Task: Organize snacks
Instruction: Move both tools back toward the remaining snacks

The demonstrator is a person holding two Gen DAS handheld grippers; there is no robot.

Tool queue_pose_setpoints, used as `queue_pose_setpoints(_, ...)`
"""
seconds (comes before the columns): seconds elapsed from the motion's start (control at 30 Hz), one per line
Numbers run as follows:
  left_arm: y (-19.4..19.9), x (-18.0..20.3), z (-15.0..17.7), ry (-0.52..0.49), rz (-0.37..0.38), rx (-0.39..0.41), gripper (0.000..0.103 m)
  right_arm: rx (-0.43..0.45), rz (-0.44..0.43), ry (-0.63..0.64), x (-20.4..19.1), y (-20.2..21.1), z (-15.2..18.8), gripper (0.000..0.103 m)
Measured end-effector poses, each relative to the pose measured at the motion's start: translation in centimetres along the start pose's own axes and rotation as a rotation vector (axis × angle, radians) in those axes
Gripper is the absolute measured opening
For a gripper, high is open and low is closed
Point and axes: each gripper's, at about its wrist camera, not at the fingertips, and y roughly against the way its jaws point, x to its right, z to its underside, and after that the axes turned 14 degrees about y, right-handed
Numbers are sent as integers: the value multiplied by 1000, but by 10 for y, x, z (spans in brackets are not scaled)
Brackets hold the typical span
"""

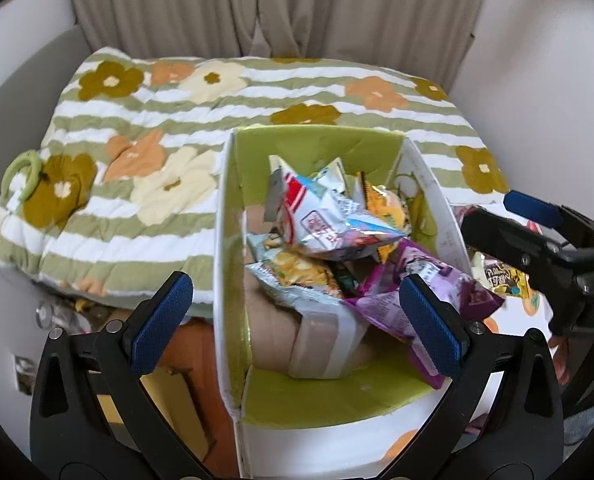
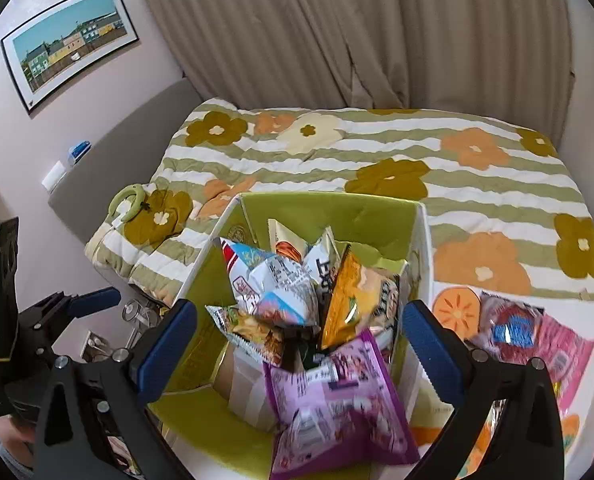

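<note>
I'm hovering both grippers, left gripper (image 1: 297, 320) and right gripper (image 2: 299, 338), fingers spread and gripping nothing, over the box (image 1: 321, 142). A purple packet (image 2: 337, 404) is lying atop the snacks inside.

An open white box (image 2: 421, 240) with a green lining stands on the bed, packed with crumpled snack packets: a purple packet (image 2: 337, 404) nearest, an orange one (image 2: 349, 300), a white-and-blue one (image 2: 277, 284). A pink packet (image 2: 537, 336) lies outside, just right of it.

Both my wrist cameras look steeply down, close above the green-lined white cardboard box (image 1: 233, 240) (image 2: 337, 216), left view from its left.
</note>
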Motion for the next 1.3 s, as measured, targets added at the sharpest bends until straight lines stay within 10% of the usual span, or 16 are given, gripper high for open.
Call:
queue_pose_setpoints(0.8,11,190,102,-33,27,39,102,36,99,-99,167,128,106,102)
queue_pose_setpoints(1.3,-72,291,152,-411,-200,-73,102,-122,-60,-230,248,94,188,102)
